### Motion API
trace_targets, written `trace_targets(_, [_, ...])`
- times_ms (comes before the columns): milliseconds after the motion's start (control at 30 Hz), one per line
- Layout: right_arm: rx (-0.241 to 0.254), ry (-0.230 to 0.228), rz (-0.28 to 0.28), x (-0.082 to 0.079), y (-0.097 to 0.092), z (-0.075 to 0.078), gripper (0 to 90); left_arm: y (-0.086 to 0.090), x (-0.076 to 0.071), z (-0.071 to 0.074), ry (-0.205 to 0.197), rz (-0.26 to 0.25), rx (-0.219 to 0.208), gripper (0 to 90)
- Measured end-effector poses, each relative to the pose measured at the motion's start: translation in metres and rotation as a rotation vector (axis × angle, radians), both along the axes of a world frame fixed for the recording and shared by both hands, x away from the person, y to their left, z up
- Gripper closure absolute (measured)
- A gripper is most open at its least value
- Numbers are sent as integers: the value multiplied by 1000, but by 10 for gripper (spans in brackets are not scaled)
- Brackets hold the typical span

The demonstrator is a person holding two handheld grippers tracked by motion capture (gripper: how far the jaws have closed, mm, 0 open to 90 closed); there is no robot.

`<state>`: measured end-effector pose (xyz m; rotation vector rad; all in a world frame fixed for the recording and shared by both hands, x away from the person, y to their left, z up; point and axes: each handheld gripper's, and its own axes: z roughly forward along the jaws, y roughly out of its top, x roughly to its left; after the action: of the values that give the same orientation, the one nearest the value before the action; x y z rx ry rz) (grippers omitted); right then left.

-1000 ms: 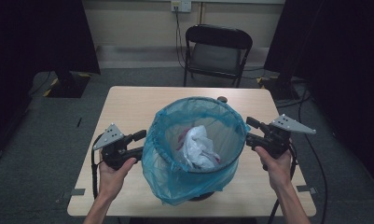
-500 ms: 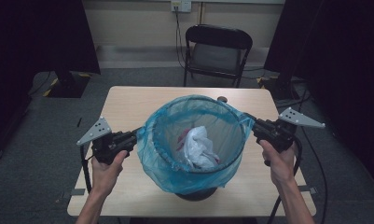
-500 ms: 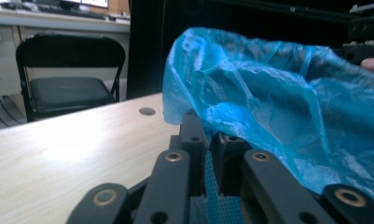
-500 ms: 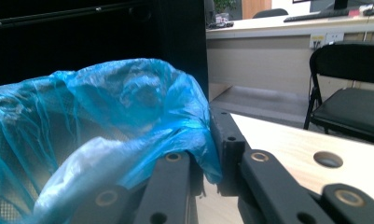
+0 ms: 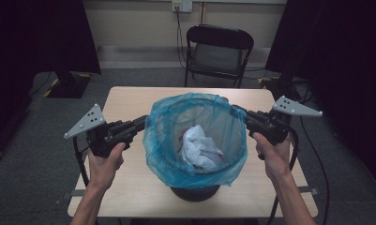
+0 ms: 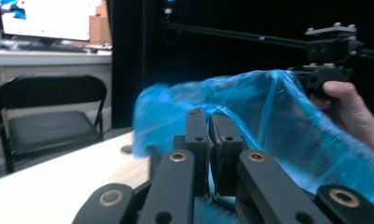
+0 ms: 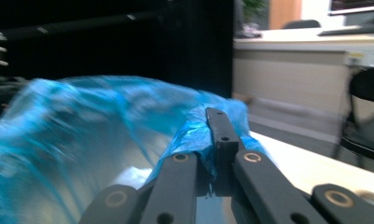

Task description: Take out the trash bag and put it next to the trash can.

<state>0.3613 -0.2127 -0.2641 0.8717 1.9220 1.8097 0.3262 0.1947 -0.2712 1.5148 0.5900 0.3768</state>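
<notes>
A: With both sides pinched, blue bag [image 5: 195, 136] is stretched open over the black bin [image 5: 195, 191], mid-table [image 5: 129, 98]. White crumpled waste [image 5: 199, 147] inside.

B: Grips?

A: Left gripper [image 5: 141, 123] just clamped onto bag's left rim, right gripper [image 5: 238, 112] onto right rim, film between jaws.

B: Surroundings?

A: Folding chair [image 5: 218, 49] beyond far edge.

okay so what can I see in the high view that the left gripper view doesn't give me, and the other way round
High view alone: the crumpled white waste inside the bag, the dark bin under it, the left hand, and the left gripper clamped on the bag's rim from outside.
Left gripper view alone: a close look at the left gripper's own jaws shut on a fold of blue film, and a bright desk far behind.
Both: the blue bag, the wooden table, the folding chair, and the right gripper at the opposite rim.
</notes>
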Motion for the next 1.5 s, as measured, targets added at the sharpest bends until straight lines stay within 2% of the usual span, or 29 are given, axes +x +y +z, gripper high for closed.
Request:
trace_targets(100, [18, -15, 26, -1, 6, 11, 896, -12, 0, 15, -11, -8, 24, 881])
trace_targets(233, [46, -33, 74, -1, 14, 27, 897, -31, 1, 31, -38, -53, 32, 892])
trace_targets(333, [44, -55, 88, -5, 20, 37, 897, -41, -1, 35, -49, -47, 100, 884])
trace_targets(367, [38, -60, 89, -6, 20, 38, 896, -40, -3, 33, -46, -41, 112, 850])
trace_targets(400, [34, -59, 90, -7, 19, 37, 896, -38, -3, 32, -38, -33, 113, 758])
trace_targets(467, [36, -55, 85, -6, 17, 35, 896, -28, -3, 25, -25, -20, 105, 676])
trace_targets(500, [37, -50, 80, -4, 15, 33, 895, -23, -3, 21, -25, -10, 102, 608])
trace_targets(567, [39, -37, 71, -2, 13, 28, 890, -14, 0, 11, 18, 7, 92, 447])
trace_targets(633, [39, -34, 67, 0, 12, 26, 882, -10, 4, 2, 49, -1, 100, 349])
trace_targets(733, [40, -27, 70, 2, 15, 23, 880, -10, 11, -7, 97, 4, 136, 236])
trace_targets(833, [36, -24, 76, 2, 18, 22, 876, -9, 16, -13, 123, 6, 129, 213])
trace_targets(900, [35, -23, 80, 2, 20, 21, 875, -9, 18, -15, 128, 15, 141, 234])
trace_targets(967, [35, -25, 83, 2, 21, 20, 875, -11, 17, -17, 126, 17, 155, 375])
trace_targets(1000, [37, -27, 87, 2, 21, 20, 875, -11, 16, -17, 123, 20, 161, 417])
trace_targets(1067, [40, -30, 92, 1, 21, 20, 874, -11, 16, -18, 116, 19, 157, 566])
trace_targets(1167, [40, -32, 93, 0, 21, 20, 868, -9, 16, -17, 105, 30, 155, 668])
trace_targets(1300, [49, -34, 98, -1, 19, 19, 863, -7, 17, -15, 118, 37, 128, 842])
trace_targets(1333, [51, -35, 98, 0, 18, 19, 863, -8, 17, -14, 118, 33, 134, 869])
trace_targets(1400, [51, -33, 97, 1, 19, 20, 853, -10, 19, -12, 126, 11, 117, 896])
trace_targets(1500, [51, -32, 118, 1, 21, 22, 859, -16, 18, -5, 104, -23, 103, 900])
